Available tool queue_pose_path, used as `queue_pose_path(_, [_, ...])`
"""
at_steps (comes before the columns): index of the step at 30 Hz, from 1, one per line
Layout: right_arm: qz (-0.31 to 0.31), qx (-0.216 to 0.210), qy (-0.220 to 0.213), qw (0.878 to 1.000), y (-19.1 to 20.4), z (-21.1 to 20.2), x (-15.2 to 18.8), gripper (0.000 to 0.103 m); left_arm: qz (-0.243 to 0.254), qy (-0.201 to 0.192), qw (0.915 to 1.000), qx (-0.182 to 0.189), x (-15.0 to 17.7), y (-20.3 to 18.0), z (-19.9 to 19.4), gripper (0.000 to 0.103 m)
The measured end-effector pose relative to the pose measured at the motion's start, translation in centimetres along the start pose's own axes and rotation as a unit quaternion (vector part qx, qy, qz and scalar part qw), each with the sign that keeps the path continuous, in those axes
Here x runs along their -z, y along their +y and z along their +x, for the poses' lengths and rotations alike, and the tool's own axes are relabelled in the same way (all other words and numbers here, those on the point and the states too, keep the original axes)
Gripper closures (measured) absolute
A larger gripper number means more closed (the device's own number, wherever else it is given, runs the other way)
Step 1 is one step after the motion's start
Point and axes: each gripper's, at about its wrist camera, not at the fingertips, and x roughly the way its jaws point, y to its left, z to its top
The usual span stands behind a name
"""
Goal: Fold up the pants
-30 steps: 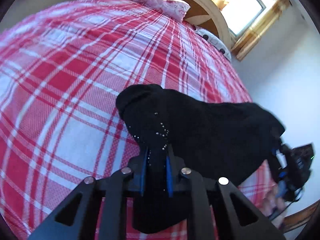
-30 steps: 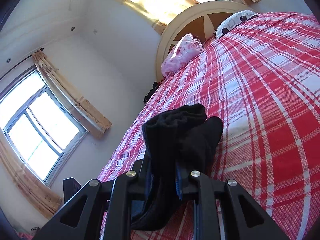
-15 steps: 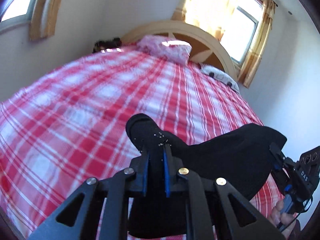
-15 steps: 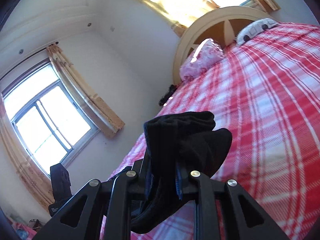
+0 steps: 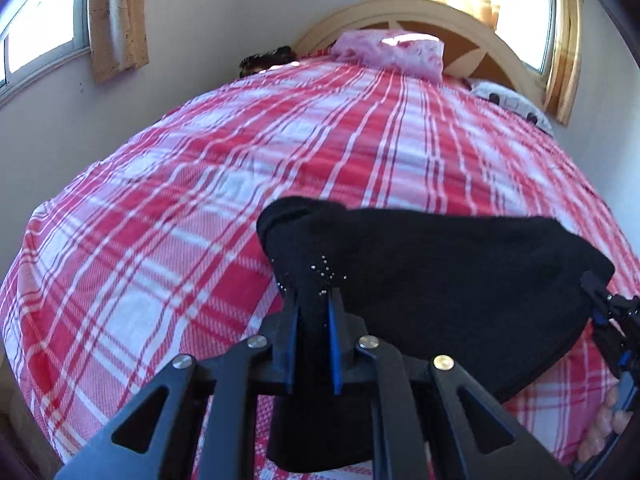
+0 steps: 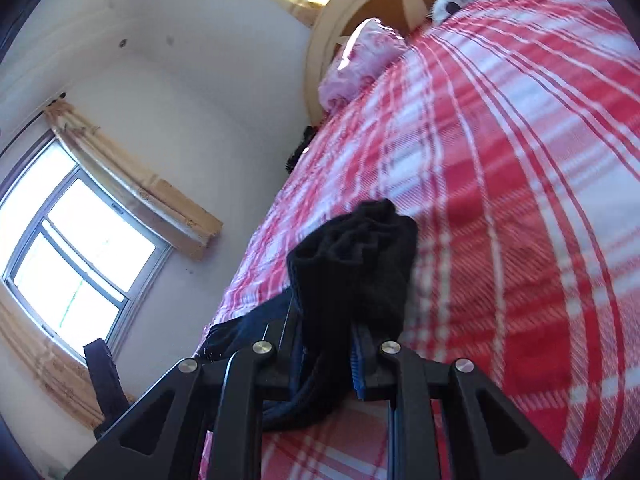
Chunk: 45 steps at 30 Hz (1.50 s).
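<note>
Fingers (image 5: 294, 344) pinching pants (image 5: 440, 280), both grippers

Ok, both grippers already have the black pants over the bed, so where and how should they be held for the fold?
Grip the black pants at the two ends of their top edge, coming from the foot of the bed. The left gripper and the right gripper are each shut on a bunched corner, and the cloth spans between them and hangs below, so this hold already suits laying them flat on the plaid bedspread.

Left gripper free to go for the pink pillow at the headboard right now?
Probably not. The left gripper is shut on the black pants, and the pink pillow lies at the far end of the plaid bed.
</note>
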Motion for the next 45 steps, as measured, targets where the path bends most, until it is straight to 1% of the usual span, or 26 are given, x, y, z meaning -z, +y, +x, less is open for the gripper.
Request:
queue_pose_path(2, [0.008, 0.013, 0.006, 1.0, -0.8, 0.1, 0.3, 0.082, 0.01, 0.006, 0.9997, -0.019, 0.3, -0.4, 0.4, 0.076])
queue_pose_path(3, [0.012, 0.017, 0.009, 1.0, -1.0, 0.3, 0.3, 0.082, 0.025, 0.004, 0.999, -0.038, 0.5, -0.8, 0.2, 0.073])
queue_pose_path(4, [0.013, 0.023, 0.012, 1.0, -1.1, 0.4, 0.3, 0.082, 0.036, 0.003, 0.998, -0.053, 0.5, -1.1, 0.2, 0.062])
queue_pose_path(5, [0.011, 0.036, 0.017, 0.999, -1.1, 0.6, 0.3, 0.082, 0.047, -0.001, 0.9961, -0.074, 0.5, -1.2, 0.2, 0.045])
queue_pose_path(6, [0.011, 0.047, 0.022, 0.999, -1.1, 0.8, 0.4, 0.082, 0.056, -0.007, 0.9938, -0.096, 0.6, -1.1, 0.1, 0.036])
queue_pose_path(7, [0.015, 0.054, 0.026, 0.998, -1.3, 1.0, 0.4, 0.081, 0.063, -0.014, 0.991, -0.118, 0.6, -0.9, 0.0, 0.021])
queue_pose_path(8, [0.022, 0.056, 0.029, 0.998, -1.7, 1.1, 0.5, 0.08, 0.063, -0.016, 0.9901, -0.124, 0.5, -0.6, 0.0, 0.014])
queue_pose_path(12, [0.05, 0.046, 0.033, 0.997, -2.5, 0.3, 0.5, 0.077, 0.03, -0.012, 0.993, -0.113, 0.4, 1.5, -0.7, 0.012])
queue_pose_path(15, [0.06, 0.06, 0.018, 0.996, -2.4, -1.2, 0.6, 0.076, 0.025, -0.022, 0.992, -0.122, 0.5, 1.9, -1.6, 0.009])
queue_pose_path(17, [0.057, 0.085, -0.003, 0.995, -1.9, -2.5, 0.8, 0.076, 0.026, -0.034, 0.9897, -0.137, 0.4, 1.8, -2.3, 0.009])
queue_pose_path(18, [0.047, 0.094, -0.015, 0.994, -1.4, -3.1, 0.8, 0.076, 0.027, -0.041, 0.9881, -0.146, 0.4, 1.8, -2.7, 0.009])
queue_pose_path(20, [0.017, 0.131, -0.048, 0.99, -0.1, -4.5, 1.0, 0.075, 0.03, -0.051, 0.9857, -0.158, 0.3, 1.7, -3.3, 0.006])
queue_pose_path(22, [-0.003, 0.164, -0.093, 0.982, 0.8, -6.6, 0.9, 0.068, 0.027, -0.06, 0.9854, -0.157, 0.2, 1.7, -4.1, 0.006])
queue_pose_path(23, [0.003, 0.179, -0.112, 0.977, 0.9, -7.7, 0.8, 0.057, 0.025, -0.062, 0.9856, -0.155, 0.2, 1.6, -4.4, 0.006])
queue_pose_path(24, [0.01, 0.197, -0.131, 0.972, 1.0, -8.9, 0.6, 0.049, 0.025, -0.063, 0.986, -0.152, 0.2, 1.5, -4.7, 0.006])
queue_pose_path(25, [0.012, 0.205, -0.144, 0.968, 1.1, -9.8, 0.7, 0.048, 0.025, -0.065, 0.9865, -0.149, 0.2, 1.2, -5.0, 0.006])
queue_pose_path(27, [-0.002, 0.201, -0.16, 0.966, 1.9, -11.3, 0.6, 0.047, 0.025, -0.068, 0.9873, -0.141, 0.4, 0.6, -5.7, 0.006])
queue_pose_path(29, [-0.03, 0.202, -0.169, 0.964, 3.3, -12.4, 0.7, 0.047, 0.028, -0.071, 0.9889, -0.128, 0.8, -0.4, -6.5, 0.006])
queue_pose_path(30, [-0.051, 0.202, -0.174, 0.963, 4.1, -12.8, 1.1, 0.044, 0.028, -0.072, 0.9896, -0.122, 1.0, -0.8, -7.0, 0.005])
queue_pose_path(31, [-0.079, 0.205, -0.175, 0.96, 5.2, -13.1, 1.4, 0.041, 0.029, -0.074, 0.9906, -0.112, 1.4, -1.5, -7.6, 0.004])
queue_pose_path(33, [-0.139, 0.214, -0.168, 0.952, 7.4, -13.4, 2.6, 0.03, 0.03, -0.079, 0.9918, -0.096, 2.1, -2.5, -8.6, 0.001])
queue_pose_path(34, [-0.166, 0.218, -0.163, 0.948, 8.4, -13.3, 3.3, 0.029, 0.031, -0.082, 0.9919, -0.092, 2.5, -2.9, -9.1, 0.0])
queue_pose_path(36, [-0.202, 0.211, -0.154, 0.944, 9.8, -13.1, 4.6, 0.028, 0.036, -0.091, 0.9916, -0.084, 3.5, -4.0, -10.2, 0.0])
queue_pose_path(38, [-0.218, 0.204, -0.142, 0.944, 10.6, -13.3, 5.8, 0.026, 0.041, -0.099, 0.9909, -0.082, 4.3, -4.7, -11.0, 0.0])
queue_pose_path(42, [-0.211, 0.192, -0.118, 0.951, 10.6, -13.9, 7.7, 0.026, 0.06, -0.113, 0.9889, -0.076, 5.7, -6.2, -12.3, 0.0])
queue_pose_path(45, [-0.215, 0.197, -0.11, 0.95, 10.6, -14.1, 8.5, 0.026, 0.067, -0.121, 0.9876, -0.074, 6.3, -6.7, -12.9, 0.0])
